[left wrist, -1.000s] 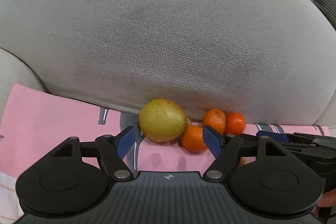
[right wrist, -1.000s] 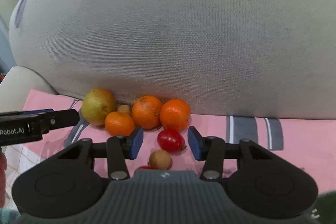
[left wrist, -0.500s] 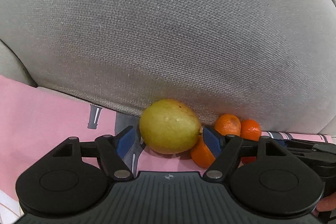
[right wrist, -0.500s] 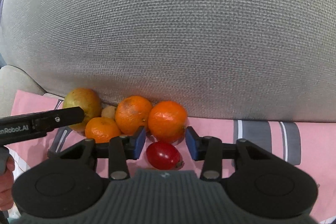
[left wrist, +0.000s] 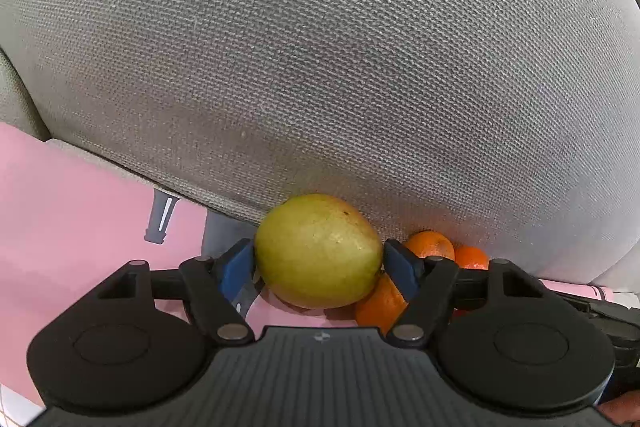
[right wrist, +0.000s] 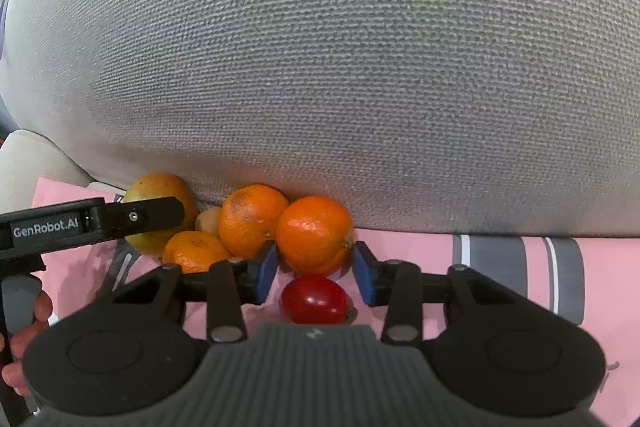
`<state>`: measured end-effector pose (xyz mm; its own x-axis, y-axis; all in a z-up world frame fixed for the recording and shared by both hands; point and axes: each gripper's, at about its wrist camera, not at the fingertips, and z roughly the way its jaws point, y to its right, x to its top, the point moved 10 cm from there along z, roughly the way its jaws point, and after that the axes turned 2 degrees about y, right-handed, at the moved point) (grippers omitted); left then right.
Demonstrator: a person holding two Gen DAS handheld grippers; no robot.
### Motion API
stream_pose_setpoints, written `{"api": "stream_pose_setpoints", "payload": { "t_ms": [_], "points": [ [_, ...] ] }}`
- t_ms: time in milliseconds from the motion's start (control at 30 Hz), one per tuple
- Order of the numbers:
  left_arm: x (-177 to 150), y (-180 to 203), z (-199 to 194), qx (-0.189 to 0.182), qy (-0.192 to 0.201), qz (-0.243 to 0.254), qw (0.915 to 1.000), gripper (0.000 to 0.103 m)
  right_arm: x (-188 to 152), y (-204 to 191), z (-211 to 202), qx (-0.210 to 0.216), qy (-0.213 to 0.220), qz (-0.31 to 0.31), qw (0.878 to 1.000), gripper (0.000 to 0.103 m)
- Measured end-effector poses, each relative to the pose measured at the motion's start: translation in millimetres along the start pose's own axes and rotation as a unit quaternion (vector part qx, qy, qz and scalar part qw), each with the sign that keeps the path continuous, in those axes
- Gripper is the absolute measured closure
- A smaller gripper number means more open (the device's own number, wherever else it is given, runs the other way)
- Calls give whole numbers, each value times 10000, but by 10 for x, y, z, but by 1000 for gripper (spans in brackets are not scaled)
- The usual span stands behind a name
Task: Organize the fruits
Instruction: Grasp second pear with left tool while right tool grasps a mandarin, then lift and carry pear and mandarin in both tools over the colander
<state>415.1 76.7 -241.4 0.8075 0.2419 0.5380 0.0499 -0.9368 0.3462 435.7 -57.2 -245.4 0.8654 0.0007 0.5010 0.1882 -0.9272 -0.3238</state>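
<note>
- Grey woven cushion [left wrist: 320, 67] is filling most of both views, bulging forward over the back edge of the fruit pile and closing off all room behind it.
- Pink cloth [left wrist: 72, 211] with grey stripes is lying under the fruit; in the right wrist view it is spreading bare to the right of the pile [right wrist: 400, 247], and in the left wrist view bare pink is showing to the left of the pear.
- Left gripper [left wrist: 320, 267] is standing open around the yellow-green pear [left wrist: 316, 251]: its blue pads [left wrist: 236, 267] are sitting just beside the pear's two sides, and I cannot tell whether they are touching the skin.
- That pear is resting against the cushion's lower edge, with an orange [left wrist: 380, 303] pressing at its lower right and two more oranges behind the right pad.
- Right gripper [right wrist: 314, 267] is spread wide, holding nothing; the rightmost orange [right wrist: 314, 235] is sitting between and slightly beyond its blue pads [right wrist: 266, 273], close to both.
- Red tomato [right wrist: 314, 301] is lying inside the jaws, nearer the gripper body, just in front of that orange.
- Two other oranges [right wrist: 250, 221] and a small tan fruit [right wrist: 208, 221] are crowding together to the left, touching one another.
</note>
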Motion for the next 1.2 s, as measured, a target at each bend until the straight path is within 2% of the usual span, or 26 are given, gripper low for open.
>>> {"api": "stream_pose_setpoints", "payload": {
  "t_ms": [200,433,700,833,1200],
  "points": [
    [-7,2,-102,29,39,-17,10000,22,12,-3,-82,-55,74,-189,9998,67],
    [41,32,-439,71,264,-15,9996,22,46,-43,-311,-6,169,-276,9995,67],
    [-111,201,-885,23,339,135,9993,22,-26,-138,-799,159,382,-313,9987,67],
    [-136,381,-1087,7,413,270,9988,22,-130,-225,-1088,202,492,-458,9975,67],
    [-661,825,-1590,-129,433,720,9964,22,-732,-377,-1784,307,689,-755,9943,67]
  ]
}}
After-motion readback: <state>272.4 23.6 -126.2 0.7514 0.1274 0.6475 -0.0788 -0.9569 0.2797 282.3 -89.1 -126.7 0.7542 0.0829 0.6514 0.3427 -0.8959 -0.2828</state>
